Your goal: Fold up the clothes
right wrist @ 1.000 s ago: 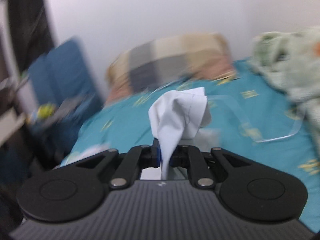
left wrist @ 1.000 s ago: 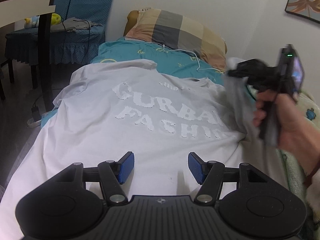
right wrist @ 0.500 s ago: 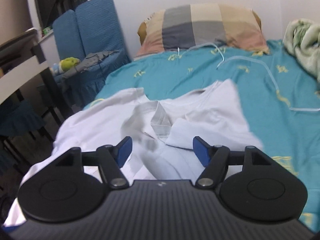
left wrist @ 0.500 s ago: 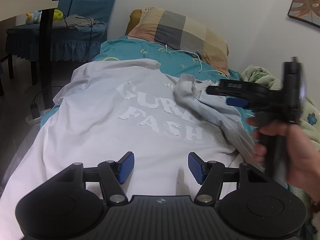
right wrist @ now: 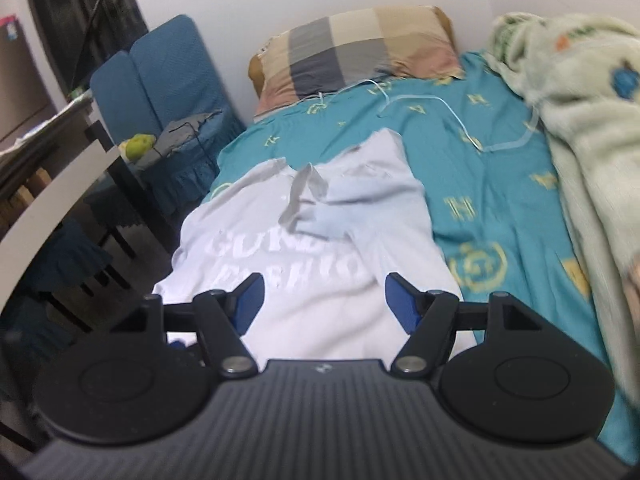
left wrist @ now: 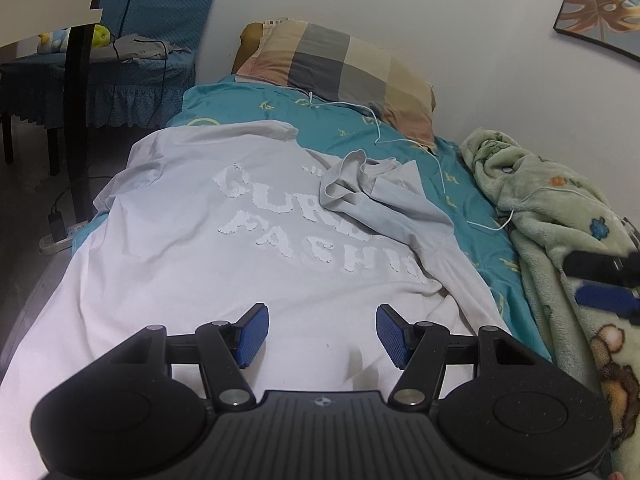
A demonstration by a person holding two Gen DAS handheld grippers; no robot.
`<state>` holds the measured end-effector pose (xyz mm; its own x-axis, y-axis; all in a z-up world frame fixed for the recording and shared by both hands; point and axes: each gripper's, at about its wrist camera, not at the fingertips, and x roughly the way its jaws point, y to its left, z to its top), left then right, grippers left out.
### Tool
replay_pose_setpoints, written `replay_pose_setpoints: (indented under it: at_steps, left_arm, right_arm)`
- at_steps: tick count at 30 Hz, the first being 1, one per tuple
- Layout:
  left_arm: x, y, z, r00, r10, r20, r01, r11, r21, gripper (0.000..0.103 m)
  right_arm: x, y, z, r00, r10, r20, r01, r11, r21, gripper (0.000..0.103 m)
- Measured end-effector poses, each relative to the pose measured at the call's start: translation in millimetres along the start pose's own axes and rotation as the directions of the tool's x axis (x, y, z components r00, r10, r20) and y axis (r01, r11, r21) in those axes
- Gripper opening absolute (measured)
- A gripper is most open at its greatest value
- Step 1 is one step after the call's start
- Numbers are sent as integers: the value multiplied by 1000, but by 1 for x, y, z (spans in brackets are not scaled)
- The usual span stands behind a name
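Our shirt point(left wrist: 248, 248) lies spread print-side up along the bed point(left wrist: 344, 136), its white lettering readable, the hem end nearest us and the collar toward the pillow point(left wrist: 340, 68). One sleeve point(left wrist: 372, 200) on the right side is laid inward over the chest, covering the end of the lettering, which is how a side fold would set it; the opposite sleeve lies out flat near the bed's left edge, so we judge the fold to be only partly made. The sleeve sits bunched and rumpled rather than flat, which suggests it wants smoothing before anything is stacked on it. Our left gripper point(left wrist: 318, 334) hangs just over the lower part of the shirt with its blue pads spread wide and nothing between them, placed where it could pin or pick up the hem. Our right gripper point(right wrist: 322, 304) is likewise parted and empty, above the shirt's right half; in the left view it shows only as a dark blurred shape at the far right edge over the blanket point(left wrist: 560, 216), so we cannot tell its exact height from there. A white cable point(left wrist: 440, 168) trails across the sheet from pillow to blanket, close to the shirt's right shoulder but, as far as we can see, not under it.
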<state>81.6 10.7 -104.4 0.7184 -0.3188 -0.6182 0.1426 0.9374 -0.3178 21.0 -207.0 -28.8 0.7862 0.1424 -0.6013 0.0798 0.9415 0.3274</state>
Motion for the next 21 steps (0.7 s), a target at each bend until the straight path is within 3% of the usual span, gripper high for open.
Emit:
replay_pose_setpoints:
  at_steps: [12, 21]
  left_arm:
    - [-11, -32, -20, 998, -38, -41, 41, 997, 60, 62]
    - [-22, -100, -50, 992, -85, -97, 100, 982, 158, 60]
  right_arm:
    - [-32, -22, -12, 999, -2, 36, 3, 999, -47, 69]
    - [-51, -48, -3, 997, 51, 61, -51, 999, -1, 69]
